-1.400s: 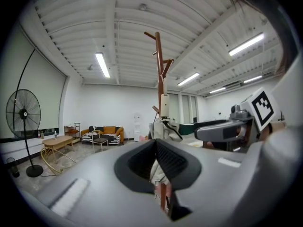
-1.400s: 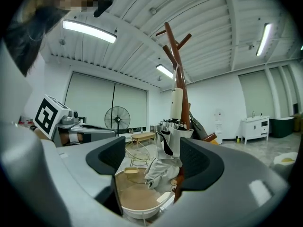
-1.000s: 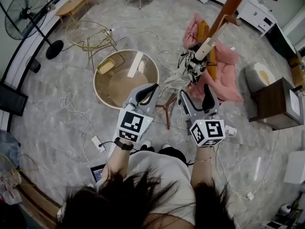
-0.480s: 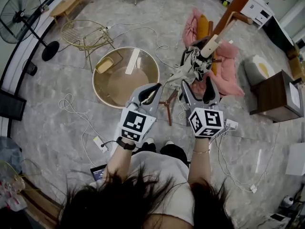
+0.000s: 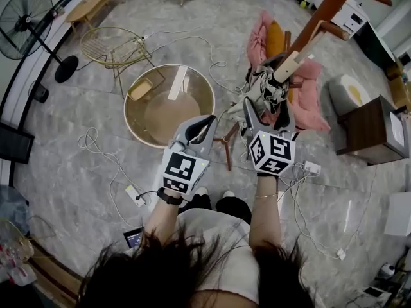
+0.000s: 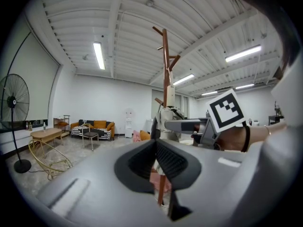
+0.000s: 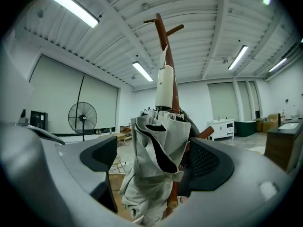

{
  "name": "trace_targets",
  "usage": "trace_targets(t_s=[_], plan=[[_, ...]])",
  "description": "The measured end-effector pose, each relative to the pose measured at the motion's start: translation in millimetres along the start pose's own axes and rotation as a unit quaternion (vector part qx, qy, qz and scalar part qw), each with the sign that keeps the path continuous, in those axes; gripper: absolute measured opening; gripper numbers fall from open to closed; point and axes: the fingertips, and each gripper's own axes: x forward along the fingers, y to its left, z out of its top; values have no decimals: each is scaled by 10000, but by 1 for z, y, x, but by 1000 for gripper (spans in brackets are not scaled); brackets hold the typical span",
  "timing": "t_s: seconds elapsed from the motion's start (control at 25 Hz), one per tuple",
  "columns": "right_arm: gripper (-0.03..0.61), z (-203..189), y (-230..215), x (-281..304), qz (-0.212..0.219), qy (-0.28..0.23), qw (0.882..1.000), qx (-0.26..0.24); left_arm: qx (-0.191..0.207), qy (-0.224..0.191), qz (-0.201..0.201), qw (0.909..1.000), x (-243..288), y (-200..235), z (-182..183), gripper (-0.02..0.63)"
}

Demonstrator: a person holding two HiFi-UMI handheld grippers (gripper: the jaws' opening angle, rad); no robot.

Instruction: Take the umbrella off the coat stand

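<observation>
A brown wooden coat stand (image 5: 324,8) rises at the upper right. The folded grey-white umbrella (image 5: 264,87) hangs from one of its pegs by a cream handle (image 5: 292,58). My right gripper (image 5: 266,111) is at the umbrella. Its jaws have just been opening and now stand wide on either side of the bunched canopy (image 7: 156,164). The left pad (image 7: 99,157) is apart from the fabric. My left gripper (image 5: 207,119) hovers to the left, away from the umbrella. It is shut (image 6: 155,148) on nothing and points at the stand's pole (image 6: 165,56).
A round glass table with a gold rim (image 5: 130,111) stands left of the stand, with a wire chair (image 5: 115,43) and a floor fan (image 5: 29,15) beyond. Pink cloth (image 5: 305,104) lies behind the stand. A dark cabinet (image 5: 372,133) is at the right. Cables and a power strip (image 5: 131,193) cross the floor.
My right gripper has moved forward and left, and its jaws now stand around the umbrella's canopy. The left gripper has barely shifted.
</observation>
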Motion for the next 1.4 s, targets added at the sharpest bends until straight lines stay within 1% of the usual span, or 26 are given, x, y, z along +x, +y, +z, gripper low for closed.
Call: trace_targets(t_s=[0.16, 0.32, 0.52, 0.68, 0.92, 1.16, 1.4], plan=[[453, -1, -2, 11, -222, 10, 9997, -45, -41, 4, 29, 10000, -2, 2, -3, 58], [453, 1, -2, 20, -352, -14, 9994, -72, -91, 42, 96, 9999, -6, 5, -7, 58], [453, -2, -8, 36, -543, 164, 9981, -239, -160, 26, 175, 9997, -9, 6, -10, 58], [451, -4, -12, 47, -724, 189, 9965, -368, -220, 33, 225, 9995, -14, 8, -16, 58], [449, -11, -18, 61, -788, 353, 9949, -530, -280, 82, 295, 9991, -21, 13, -23, 58], [442, -10, -19, 60, -863, 327, 9940, -591, -320, 71, 368, 9988, -23, 20, -21, 58], [391, -8, -17, 55, -876, 249, 9939, -623, -307, 100, 396, 9987, -24, 25, -20, 58]])
